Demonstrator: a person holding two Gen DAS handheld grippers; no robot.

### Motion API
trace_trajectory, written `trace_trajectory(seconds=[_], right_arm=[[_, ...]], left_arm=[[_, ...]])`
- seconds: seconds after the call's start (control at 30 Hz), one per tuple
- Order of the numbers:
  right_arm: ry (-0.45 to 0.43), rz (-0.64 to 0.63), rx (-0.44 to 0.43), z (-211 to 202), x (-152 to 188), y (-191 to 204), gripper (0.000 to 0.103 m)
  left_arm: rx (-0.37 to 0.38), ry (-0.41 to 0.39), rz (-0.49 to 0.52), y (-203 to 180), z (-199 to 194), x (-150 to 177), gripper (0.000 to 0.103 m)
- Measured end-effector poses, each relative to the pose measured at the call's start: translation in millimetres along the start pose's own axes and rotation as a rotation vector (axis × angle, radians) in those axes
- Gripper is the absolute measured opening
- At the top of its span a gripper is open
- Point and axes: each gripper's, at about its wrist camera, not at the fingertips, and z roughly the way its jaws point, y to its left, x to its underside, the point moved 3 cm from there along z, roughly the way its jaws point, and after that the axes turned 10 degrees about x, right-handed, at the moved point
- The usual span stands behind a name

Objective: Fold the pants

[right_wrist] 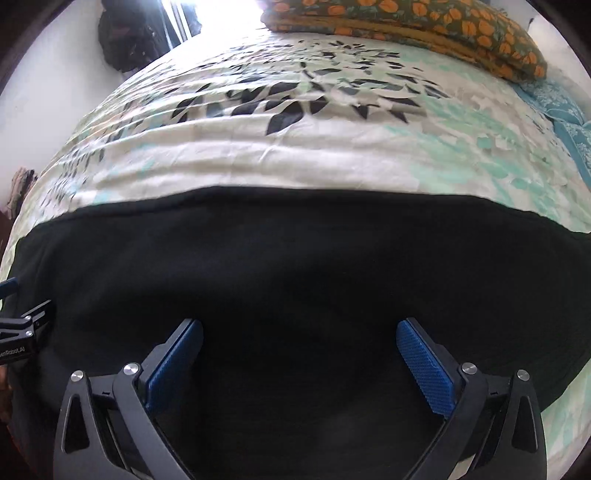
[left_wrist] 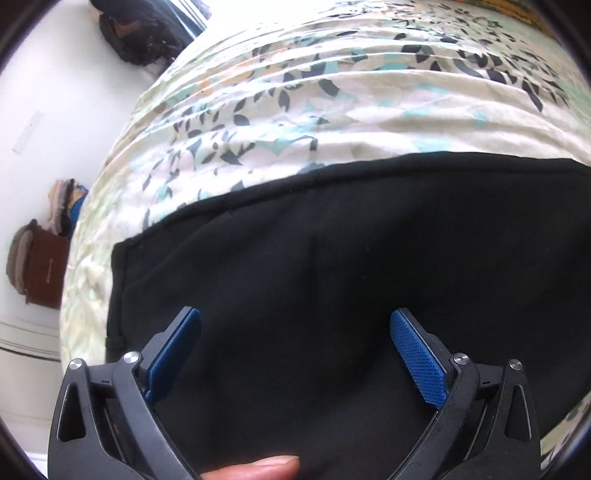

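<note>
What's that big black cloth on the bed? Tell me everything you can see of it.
The black pants look like soft, thick, matte fabric, lying flat on the leaf-patterned bedsheet. A stitched hem runs along the left end, and the far edge is a smooth seam. The surface is mostly smooth with faint creases. The left gripper and right gripper are both open over it, gripping nothing. Whether it is already folded cannot be told.

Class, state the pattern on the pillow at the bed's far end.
Orange fruit-like shapes on dark green; pillow shows best in the right wrist view.
</note>
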Motion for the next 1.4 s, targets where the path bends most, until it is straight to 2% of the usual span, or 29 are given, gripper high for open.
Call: trace_trajectory(seconds=[0.07, 0.17, 0.2, 0.23, 0.3, 0.33, 0.37, 0.43, 0.57, 0.63, 0.67, 0.73, 0.77, 0.8, 0.83, 0.87, 0.9, 0.93, 0.97, 1.07, 1.1, 1.2, 1.27, 1.33, 1.37, 1.4], right_arm=[[0.034, 0.042, -0.047, -2, -8, -10, 0.103], [0.018, 0.021, -0.112, -21, -6, -32, 0.103], [0.008, 0.016, -0.117, -25, -3, -43, 0.103], [0.019, 0.007, -0.107, -21, -1, -56, 0.103], [0.067, -0.007, -0.05, 1, 2, -84, 0.103], [0.028, -0.02, -0.057, 4, -2, -93, 0.103], [-0.004, -0.034, -0.026, 6, -10, -102, 0.103], [-0.016, -0.018, 0.036, 16, -27, -119, 0.103], [0.004, 0.032, 0.001, 14, -52, -149, 0.103], [-0.026, 0.024, 0.016, -2, -56, -173, 0.103], [-0.031, 0.018, 0.044, -6, -57, -189, 0.103], [0.014, 0.033, 0.148, 7, -52, -231, 0.103], [0.052, 0.057, 0.204, 19, -47, -255, 0.103], [0.075, 0.107, 0.21, 29, -43, -282, 0.103], [0.042, 0.197, 0.157, 29, -42, -307, 0.103], [0.023, 0.277, 0.19, 29, -44, -329, 0.103], [0.015, 0.347, 0.212, 30, -46, -346, 0.103], [0.006, 0.411, 0.17, 32, -48, -357, 0.103], [0.002, 0.436, 0.162, 33, -51, -361, 0.103], [0.015, 0.304, 0.264, 27, -63, -343, 0.103], [-0.002, 0.279, 0.268, 19, -63, -338, 0.103], [-0.023, 0.273, 0.155, -2, -40, -329, 0.103], [0.019, 0.253, 0.21, 9, -18, -338, 0.103], [-0.034, 0.258, 0.146, 6, -6, -351, 0.103], [-0.049, 0.263, 0.133, 1, -7, -355, 0.102], [-0.054, 0.272, 0.141, -6, -8, -355, 0.102]], left_arm=[[0.038, 0.025, 0.013, 4, -8, -1, 0.102], [0.108, -0.055, -0.017, 24, -26, 0, 0.102], [0.111, -0.07, -0.032, 32, -25, 0, 0.102], [0.096, -0.069, -0.043, 38, -17, -1, 0.102], [0.035, -0.02, -0.06, 46, 12, -3, 0.103], [0.066, -0.033, -0.091, 50, 21, -5, 0.103], [0.089, -0.064, -0.14, 53, 23, -11, 0.103], [0.073, -0.068, -0.175, 56, 25, -18, 0.103], [0.046, -0.029, -0.144, 60, 16, -25, 0.102], [0.03, -0.075, -0.115, 70, 3, -22, 0.102], [0.02, -0.095, -0.103, 76, -1, -19, 0.102], [-0.021, -0.085, -0.096, 90, 7, -11, 0.102], [-0.044, -0.068, -0.105, 98, 18, -8, 0.103], [-0.028, -0.067, -0.137, 109, 27, -4, 0.103], [0.033, -0.09, -0.189, 119, 30, 0, 0.103], [0.072, -0.102, -0.242, 127, 33, 2, 0.103], [0.081, -0.11, -0.267, 131, 33, 3, 0.103], [0.074, -0.121, -0.274, 133, 34, 2, 0.103], [0.068, -0.124, -0.274, 132, 35, 0, 0.103], [0.047, -0.11, -0.275, 133, 27, -2, 0.103], [0.024, -0.112, -0.267, 134, 20, 1, 0.102], [-0.001, -0.13, -0.209, 136, 8, 19, 0.102], [-0.016, -0.125, -0.2, 143, 15, 37, 0.103], [0.044, -0.144, -0.252, 157, 19, 44, 0.103], [0.069, -0.132, -0.297, 164, 19, 44, 0.103], [0.065, -0.119, -0.343, 171, 16, 44, 0.103]])
